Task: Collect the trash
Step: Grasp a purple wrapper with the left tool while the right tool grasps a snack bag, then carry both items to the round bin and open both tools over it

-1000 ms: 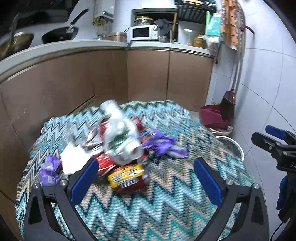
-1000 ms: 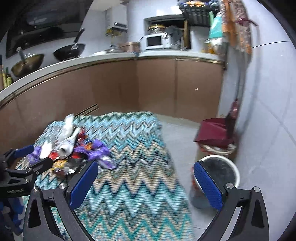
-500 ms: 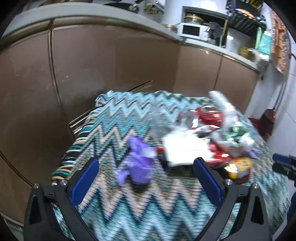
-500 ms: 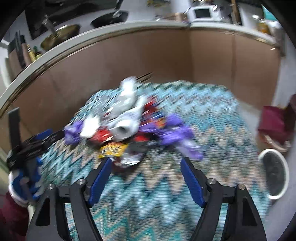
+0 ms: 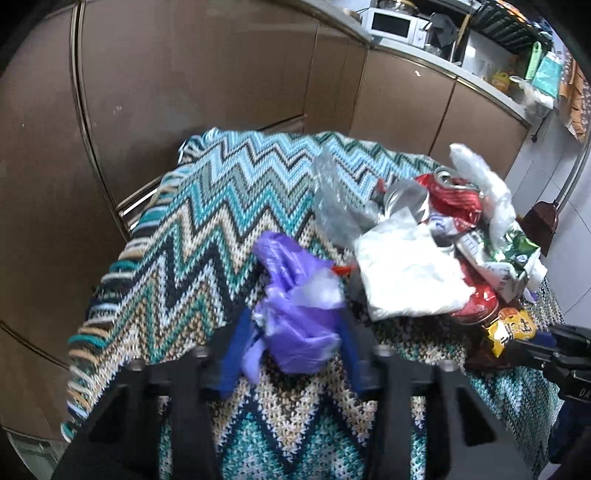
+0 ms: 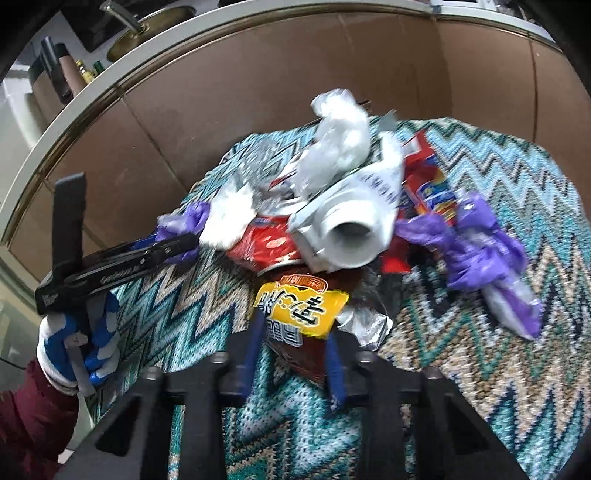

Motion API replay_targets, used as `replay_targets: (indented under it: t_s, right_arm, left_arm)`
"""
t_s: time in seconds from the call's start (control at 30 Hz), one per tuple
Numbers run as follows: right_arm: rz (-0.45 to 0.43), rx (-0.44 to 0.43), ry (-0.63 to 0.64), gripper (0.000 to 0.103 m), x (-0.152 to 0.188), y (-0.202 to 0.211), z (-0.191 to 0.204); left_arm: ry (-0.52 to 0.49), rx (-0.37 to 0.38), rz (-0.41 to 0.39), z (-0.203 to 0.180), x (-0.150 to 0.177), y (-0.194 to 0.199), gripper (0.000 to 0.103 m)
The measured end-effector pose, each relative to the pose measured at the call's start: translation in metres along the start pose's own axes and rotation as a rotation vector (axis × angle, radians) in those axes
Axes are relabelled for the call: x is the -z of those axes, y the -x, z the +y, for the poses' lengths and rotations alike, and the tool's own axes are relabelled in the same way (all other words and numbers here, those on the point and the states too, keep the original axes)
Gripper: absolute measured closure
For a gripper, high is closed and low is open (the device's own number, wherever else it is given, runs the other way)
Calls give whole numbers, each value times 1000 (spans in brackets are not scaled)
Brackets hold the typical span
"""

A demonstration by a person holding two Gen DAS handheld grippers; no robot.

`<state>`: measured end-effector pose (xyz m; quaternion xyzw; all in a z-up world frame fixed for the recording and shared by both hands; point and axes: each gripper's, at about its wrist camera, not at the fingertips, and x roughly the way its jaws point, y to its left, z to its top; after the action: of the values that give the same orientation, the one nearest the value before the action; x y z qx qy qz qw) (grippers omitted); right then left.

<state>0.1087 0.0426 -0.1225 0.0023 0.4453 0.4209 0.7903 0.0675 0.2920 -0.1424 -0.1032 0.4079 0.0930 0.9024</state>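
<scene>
Trash pile point(image 6: 332, 206) lies on zigzag cloth point(image 5: 207, 206) ahead of both grippers. Left gripper point(image 5: 295, 347) pinches purple bag point(image 5: 299, 317) at its fingertips; right gripper point(image 6: 295, 354) grips yellow snack wrapper point(image 6: 301, 306) between narrowed jaws.

A home kitchen: brown cabinets point(image 5: 192, 92) curve beneath a pale counter point(image 6: 122, 85), where a white microwave point(image 5: 391, 24) sits beside a wire rack point(image 5: 509, 22). A brass-coloured pan point(image 6: 147, 31) and bottles point(image 6: 86, 72) stand along the counter's far stretch. White wall tiles point(image 5: 576, 229) rise on the right, a dark dustpan point(image 5: 543, 225) leaning against them. In the middle, a table under a zigzag knit cloth point(image 5: 207, 206).
</scene>
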Motion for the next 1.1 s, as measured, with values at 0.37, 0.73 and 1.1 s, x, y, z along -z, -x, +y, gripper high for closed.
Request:
replay_targets:
  t_s: [0.37,0.73,1.1]
  right_arm:
    - [-45,-154,37,101,41,58,14]
    - [-207,-210,23,101,57,126,2]
    - [-431,51,-229,101,92,224,-136]
  left_arm:
    - [49,-89,-70,-7,18,51,74]
    - [-44,1,-147,-76,17,112,75]
    - [-365,297,-62,-283,-30,70,75]
